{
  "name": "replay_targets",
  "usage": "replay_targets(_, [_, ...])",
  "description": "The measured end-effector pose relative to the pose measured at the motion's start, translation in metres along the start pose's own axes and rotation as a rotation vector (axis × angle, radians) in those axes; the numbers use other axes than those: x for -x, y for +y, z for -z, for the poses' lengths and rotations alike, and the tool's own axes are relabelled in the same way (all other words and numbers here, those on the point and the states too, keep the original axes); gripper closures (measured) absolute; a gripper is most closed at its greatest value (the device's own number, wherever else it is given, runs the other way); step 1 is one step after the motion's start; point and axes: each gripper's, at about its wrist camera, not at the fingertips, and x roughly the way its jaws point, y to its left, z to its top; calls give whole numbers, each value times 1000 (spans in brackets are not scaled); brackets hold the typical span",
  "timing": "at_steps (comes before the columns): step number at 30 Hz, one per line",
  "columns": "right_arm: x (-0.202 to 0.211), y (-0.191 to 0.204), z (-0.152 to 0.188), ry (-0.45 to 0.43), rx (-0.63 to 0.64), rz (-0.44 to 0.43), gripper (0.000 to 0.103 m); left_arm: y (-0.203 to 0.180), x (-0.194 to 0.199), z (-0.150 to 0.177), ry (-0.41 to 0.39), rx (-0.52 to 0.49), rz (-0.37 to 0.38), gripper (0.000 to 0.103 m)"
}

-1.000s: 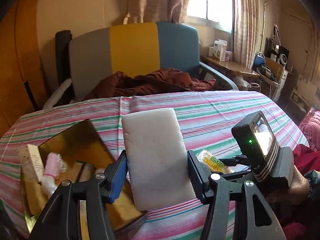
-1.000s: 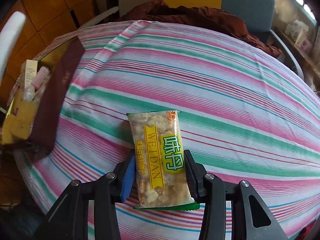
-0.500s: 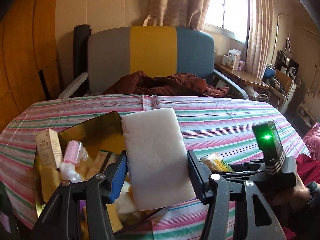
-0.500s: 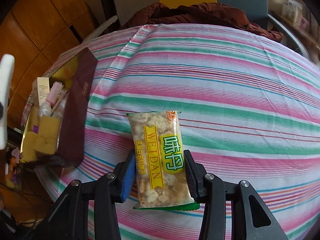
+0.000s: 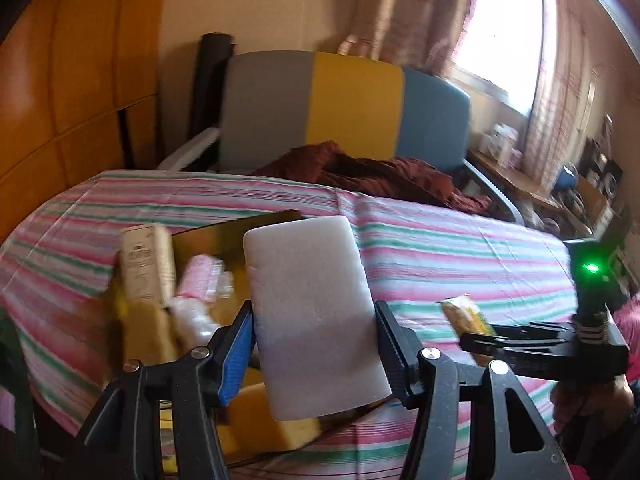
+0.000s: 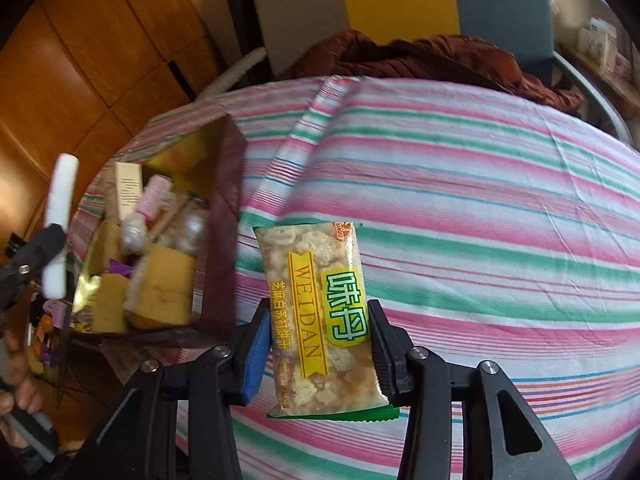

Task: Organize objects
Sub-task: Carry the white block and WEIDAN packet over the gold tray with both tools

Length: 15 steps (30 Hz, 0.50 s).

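My left gripper [image 5: 314, 344] is shut on a white foam sponge [image 5: 312, 304], held above the near end of an open gold-lined box [image 5: 224, 236]. Inside the box lie a cream carton [image 5: 144, 268], a pink roller [image 5: 196, 280] and yellow sponges [image 6: 164, 280]. In the right wrist view my right gripper [image 6: 320, 344] is shut on a clear snack packet [image 6: 320, 312] with yellow and green labels, held above the striped tablecloth [image 6: 480, 208] to the right of the box [image 6: 220, 184]. The left gripper and its sponge [image 6: 60, 216] show at that view's left edge.
A grey, yellow and blue chair [image 5: 344, 108] with a dark red cloth [image 5: 372, 172] stands behind the table. Wooden panels [image 5: 64, 92] line the left wall. A shelf with clutter [image 5: 520, 168] sits under the window at the right. A person's hand [image 6: 16, 376] grips the left tool.
The left gripper with the sponge has swung left over the box, so more of the box contents show. The right gripper has risen with the snack packet, and the box has come closer in its view.
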Motion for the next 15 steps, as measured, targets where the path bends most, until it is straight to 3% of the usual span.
replay_targets(10, [2,71,-18,-34,113,-128,57,97,30,21,-10,179,-168,45])
replay_targets(15, [-6,106,-25,-25,185,-164,57,122,36,36,2,221,-198,45])
